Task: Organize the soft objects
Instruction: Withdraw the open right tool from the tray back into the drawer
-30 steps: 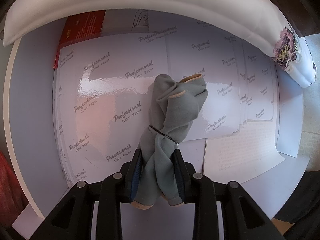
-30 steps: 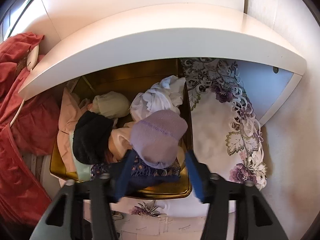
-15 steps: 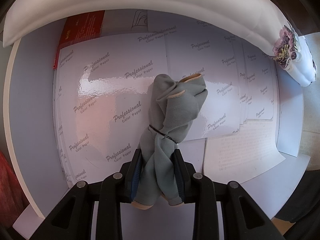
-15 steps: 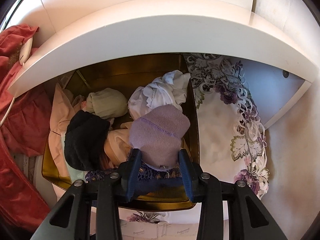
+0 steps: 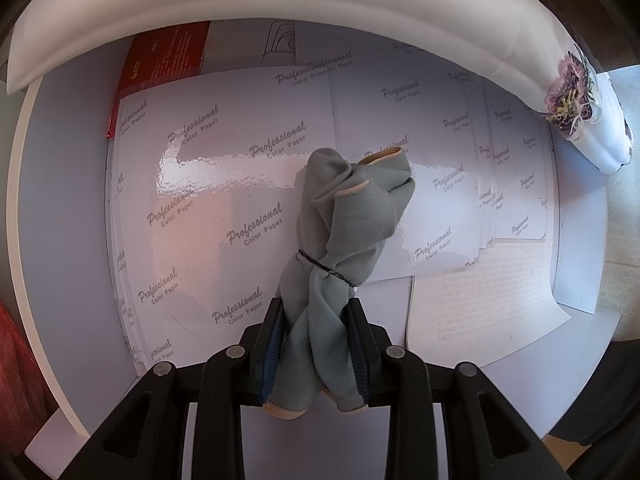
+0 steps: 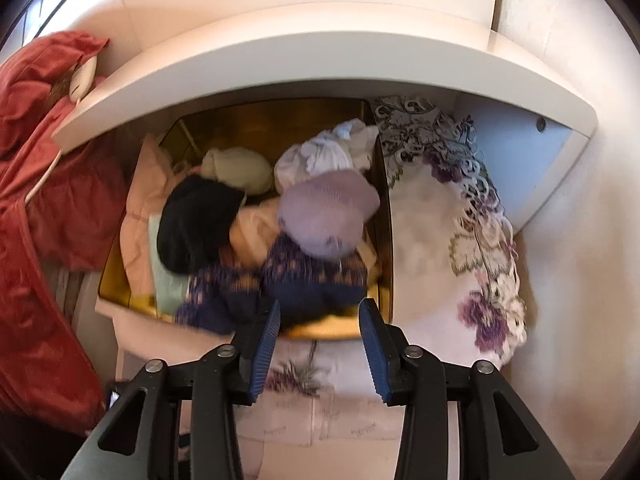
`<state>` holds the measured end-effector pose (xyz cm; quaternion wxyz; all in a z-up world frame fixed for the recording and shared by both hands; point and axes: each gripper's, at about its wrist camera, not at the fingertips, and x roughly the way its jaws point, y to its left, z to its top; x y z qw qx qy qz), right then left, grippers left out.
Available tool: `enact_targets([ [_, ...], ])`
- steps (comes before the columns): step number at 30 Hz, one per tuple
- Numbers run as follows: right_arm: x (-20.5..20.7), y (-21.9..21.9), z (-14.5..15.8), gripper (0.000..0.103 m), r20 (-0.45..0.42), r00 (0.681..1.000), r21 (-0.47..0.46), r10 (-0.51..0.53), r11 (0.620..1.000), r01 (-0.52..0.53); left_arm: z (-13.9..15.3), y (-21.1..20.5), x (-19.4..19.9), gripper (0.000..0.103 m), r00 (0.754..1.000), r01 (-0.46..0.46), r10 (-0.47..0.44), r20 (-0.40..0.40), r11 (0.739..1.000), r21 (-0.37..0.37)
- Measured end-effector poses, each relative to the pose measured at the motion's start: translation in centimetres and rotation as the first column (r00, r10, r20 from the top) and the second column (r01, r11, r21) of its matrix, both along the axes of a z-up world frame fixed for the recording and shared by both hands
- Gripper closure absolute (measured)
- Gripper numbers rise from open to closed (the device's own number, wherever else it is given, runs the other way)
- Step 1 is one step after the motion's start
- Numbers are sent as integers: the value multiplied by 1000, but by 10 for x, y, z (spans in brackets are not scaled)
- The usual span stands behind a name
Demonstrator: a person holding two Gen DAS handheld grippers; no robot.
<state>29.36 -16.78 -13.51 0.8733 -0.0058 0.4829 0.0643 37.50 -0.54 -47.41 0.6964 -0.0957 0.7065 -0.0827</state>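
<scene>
My left gripper (image 5: 316, 316) is shut on a grey-green cloth bundle (image 5: 344, 224) tied with a dark band, held over glossy paper sheets (image 5: 224, 184) on a white shelf. My right gripper (image 6: 318, 316) is open and empty, just in front of a gold bin (image 6: 120, 276) packed with soft items. A lilac knit hat (image 6: 328, 212) lies on top in the bin, beyond the fingertips. A black knit item (image 6: 196, 224), a cream roll (image 6: 238, 168), a white cloth (image 6: 324, 152) and a dark blue patterned cloth (image 6: 304, 276) lie around it.
A white shelf board (image 6: 320, 64) overhangs the bin. A floral embroidered cloth (image 6: 472, 232) lies right of the bin. Red fabric (image 6: 36, 200) hangs at the left. A white padded edge (image 5: 280, 4) and a red packet (image 5: 164, 60) lie beyond the paper sheets.
My right gripper closed around the lilac hat half a second ago, then opened and drew back; the hat now lies in the bin. The left gripper and its bundle have not moved.
</scene>
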Motion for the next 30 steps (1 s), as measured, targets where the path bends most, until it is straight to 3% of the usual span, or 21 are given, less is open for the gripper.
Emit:
enact_targets([
  [8, -40, -8, -21, 58, -53, 999, -27, -11, 1000, 10, 0, 0, 0, 73, 1000, 1, -1, 0, 1000, 0],
  [14, -61, -10, -60, 56, -176, 983, -65, -42, 997, 31, 1, 0, 0, 73, 1000, 1, -1, 0, 1000, -1],
  [17, -62, -7, -86, 54, -261, 964, -112, -47, 994, 18, 1, 1, 0, 73, 1000, -4, 4, 1, 1000, -4],
  [23, -62, -18, -142, 49, -439, 892, -109, -106, 992, 64, 3, 4, 1, 75, 1000, -5, 5, 6, 1000, -14],
  [30, -68, -22, -174, 48, -523, 844, -129, -119, 990, 59, 6, 7, 0, 77, 1000, -8, 8, 21, 1000, -30],
])
